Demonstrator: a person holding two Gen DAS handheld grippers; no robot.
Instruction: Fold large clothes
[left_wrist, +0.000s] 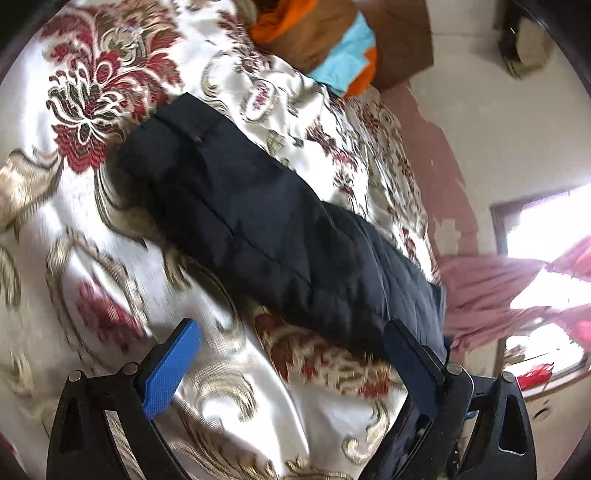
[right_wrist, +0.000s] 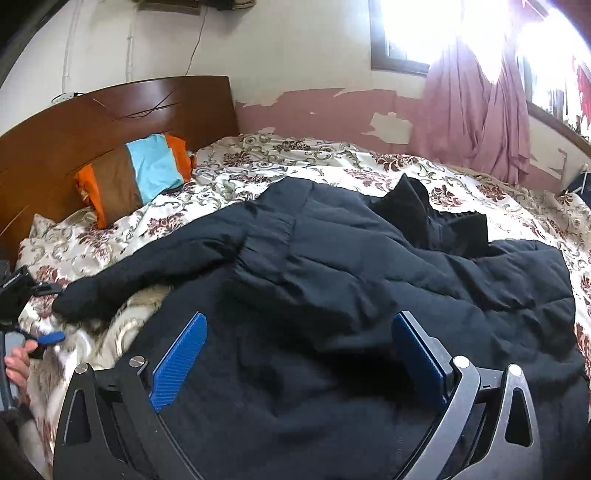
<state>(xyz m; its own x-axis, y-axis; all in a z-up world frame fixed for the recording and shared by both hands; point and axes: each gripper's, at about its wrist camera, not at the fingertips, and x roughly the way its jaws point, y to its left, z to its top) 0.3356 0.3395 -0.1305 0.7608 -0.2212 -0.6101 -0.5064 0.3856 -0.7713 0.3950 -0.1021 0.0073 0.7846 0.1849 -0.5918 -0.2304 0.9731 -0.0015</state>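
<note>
A dark navy padded jacket (right_wrist: 369, 258) lies spread on the floral bedspread (right_wrist: 258, 162), its black-lined collar (right_wrist: 424, 210) towards the far side. One sleeve (right_wrist: 129, 280) stretches out to the left. My right gripper (right_wrist: 300, 317) hovers open over the jacket's near part, nothing pinched between its blue pads. In the left wrist view the sleeve (left_wrist: 266, 229) runs diagonally across the bedspread (left_wrist: 92, 221). My left gripper (left_wrist: 291, 326) is open just short of the sleeve's near edge, its right finger against the dark cloth. The left gripper (right_wrist: 50, 312) also shows by the cuff, held by a hand (right_wrist: 18, 363).
An orange, brown and light-blue pillow (right_wrist: 136, 173) leans on the wooden headboard (right_wrist: 110, 110); the pillow (left_wrist: 325, 40) also shows beyond the sleeve. A pink curtain (right_wrist: 472, 110) hangs under a bright window (right_wrist: 406, 33) past the bed's far side, by a peeling pink wall (right_wrist: 332, 107).
</note>
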